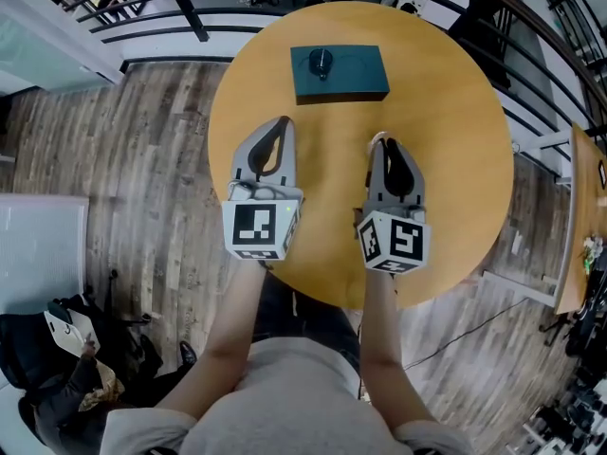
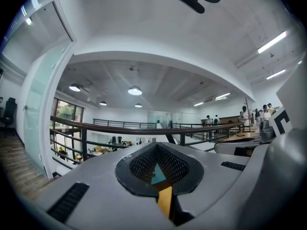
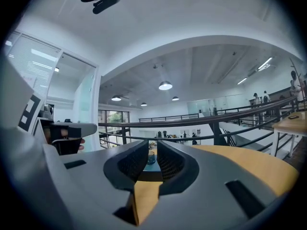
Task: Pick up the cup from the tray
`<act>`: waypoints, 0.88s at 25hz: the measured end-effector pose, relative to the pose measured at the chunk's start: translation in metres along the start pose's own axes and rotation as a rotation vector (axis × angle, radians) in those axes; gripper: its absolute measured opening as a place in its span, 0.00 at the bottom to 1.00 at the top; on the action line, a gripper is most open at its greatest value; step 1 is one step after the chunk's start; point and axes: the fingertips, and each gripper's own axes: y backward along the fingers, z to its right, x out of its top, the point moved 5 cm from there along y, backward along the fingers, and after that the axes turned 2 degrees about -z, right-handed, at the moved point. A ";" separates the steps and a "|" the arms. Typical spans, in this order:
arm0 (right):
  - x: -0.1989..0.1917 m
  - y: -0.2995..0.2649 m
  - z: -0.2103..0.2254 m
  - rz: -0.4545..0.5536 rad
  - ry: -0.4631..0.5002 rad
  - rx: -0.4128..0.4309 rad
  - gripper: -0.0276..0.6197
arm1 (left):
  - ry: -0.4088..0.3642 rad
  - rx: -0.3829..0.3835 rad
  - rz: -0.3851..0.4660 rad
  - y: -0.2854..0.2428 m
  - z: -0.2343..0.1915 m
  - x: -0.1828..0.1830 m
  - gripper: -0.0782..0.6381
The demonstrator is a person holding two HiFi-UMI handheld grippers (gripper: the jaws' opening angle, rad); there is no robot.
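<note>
A small dark cup (image 1: 321, 62) stands upright on a dark teal tray (image 1: 360, 85) at the far side of the round wooden table (image 1: 455, 140). Both grippers hover level over the table's near half, well short of the tray. My left gripper (image 1: 283, 121) is shut, its tips meeting with nothing in them; in the left gripper view (image 2: 156, 146) a sliver of the tray (image 2: 154, 174) shows through the hole between its pads. My right gripper (image 1: 380, 143) is open by a narrow gap and empty. In the right gripper view (image 3: 152, 144) the cup (image 3: 151, 156) appears far ahead through that gap.
The table's near edge (image 1: 313, 287) is just in front of the person's body. A black railing (image 1: 190, 12) curves behind the table above a wood-plank floor (image 1: 142, 159). A second table (image 1: 580, 216) is at the right, a white cabinet (image 1: 43, 254) and a dark bag (image 1: 85, 349) at the left.
</note>
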 end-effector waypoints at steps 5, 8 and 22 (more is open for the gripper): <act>-0.005 -0.026 -0.016 -0.032 0.057 0.049 0.12 | -0.012 0.037 -0.010 0.003 -0.019 -0.006 0.12; -0.002 -0.049 -0.026 -0.041 0.095 0.085 0.12 | -0.008 0.074 -0.017 0.003 -0.036 -0.009 0.12; -0.049 -0.167 -0.036 -0.212 0.102 0.149 0.14 | -0.008 0.153 -0.058 -0.012 -0.090 -0.035 0.12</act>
